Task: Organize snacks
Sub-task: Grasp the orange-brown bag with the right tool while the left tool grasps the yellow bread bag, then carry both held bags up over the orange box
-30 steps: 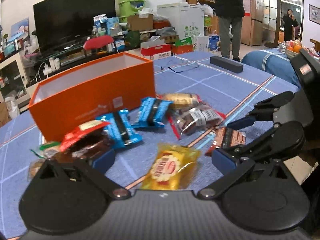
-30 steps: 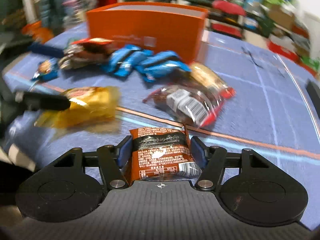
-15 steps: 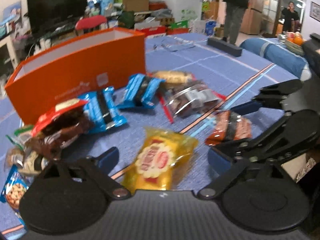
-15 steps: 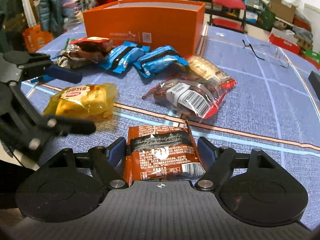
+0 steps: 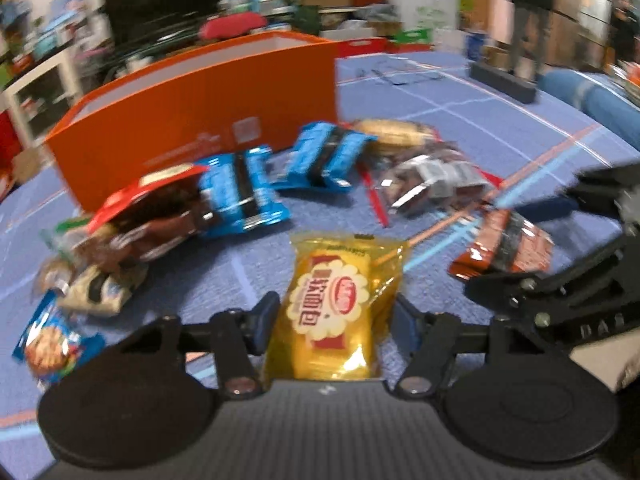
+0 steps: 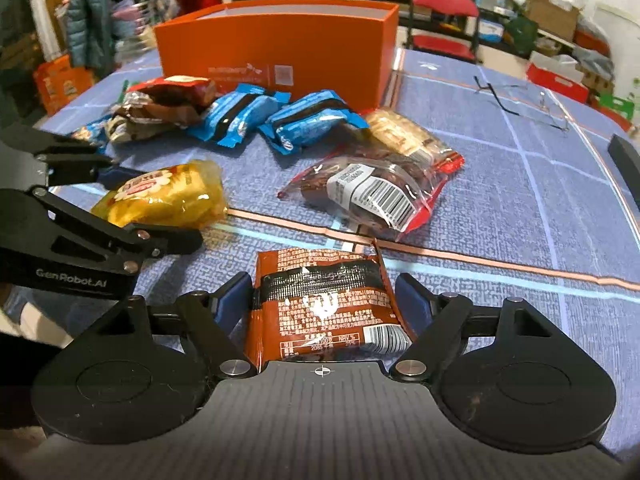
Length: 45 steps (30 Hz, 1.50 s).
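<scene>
Blue tablecloth [image 6: 500,208]: one orange box [image 6: 280,56], two blue packets [image 6: 240,116], both jaws open around snacks.

1. Even indoor light, moderately bright; shadows on the blue surface [image 6: 500,184] are soft and faint.
2. The left wrist view is smeared with motion blur, strongest toward its edges and background; print on the yellow packet [image 5: 336,308] remains legible.
3. The right wrist view is sharp: the barcode on the clear bag [image 6: 372,196] reads crisply.
4. Glare glints off the blue wrappers [image 6: 276,120].
5. Fisheye bending curves the orange box [image 6: 276,52]; corners darken.
</scene>
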Each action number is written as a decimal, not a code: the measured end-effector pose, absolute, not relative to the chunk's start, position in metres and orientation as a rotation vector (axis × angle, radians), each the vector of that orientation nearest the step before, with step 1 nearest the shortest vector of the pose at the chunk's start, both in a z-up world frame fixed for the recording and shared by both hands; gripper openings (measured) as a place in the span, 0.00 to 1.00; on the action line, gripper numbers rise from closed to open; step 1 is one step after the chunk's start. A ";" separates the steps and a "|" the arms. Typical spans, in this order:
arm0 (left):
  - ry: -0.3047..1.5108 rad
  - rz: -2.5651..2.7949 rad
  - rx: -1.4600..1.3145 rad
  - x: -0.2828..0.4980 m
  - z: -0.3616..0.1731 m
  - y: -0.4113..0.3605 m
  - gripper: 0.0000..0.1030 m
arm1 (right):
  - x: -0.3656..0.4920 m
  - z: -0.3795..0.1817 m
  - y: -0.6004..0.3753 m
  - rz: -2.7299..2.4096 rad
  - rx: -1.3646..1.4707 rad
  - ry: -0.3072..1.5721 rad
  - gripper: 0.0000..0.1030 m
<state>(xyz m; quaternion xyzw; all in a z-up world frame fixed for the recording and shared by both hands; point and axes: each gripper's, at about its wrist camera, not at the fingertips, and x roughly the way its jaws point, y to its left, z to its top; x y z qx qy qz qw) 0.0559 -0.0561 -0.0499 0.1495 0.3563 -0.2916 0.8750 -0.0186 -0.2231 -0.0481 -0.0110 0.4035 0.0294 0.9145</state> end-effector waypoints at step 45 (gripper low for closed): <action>0.769 -0.369 0.180 0.053 -0.044 -0.039 0.45 | -0.039 -0.039 -0.191 0.009 -0.049 0.720 0.45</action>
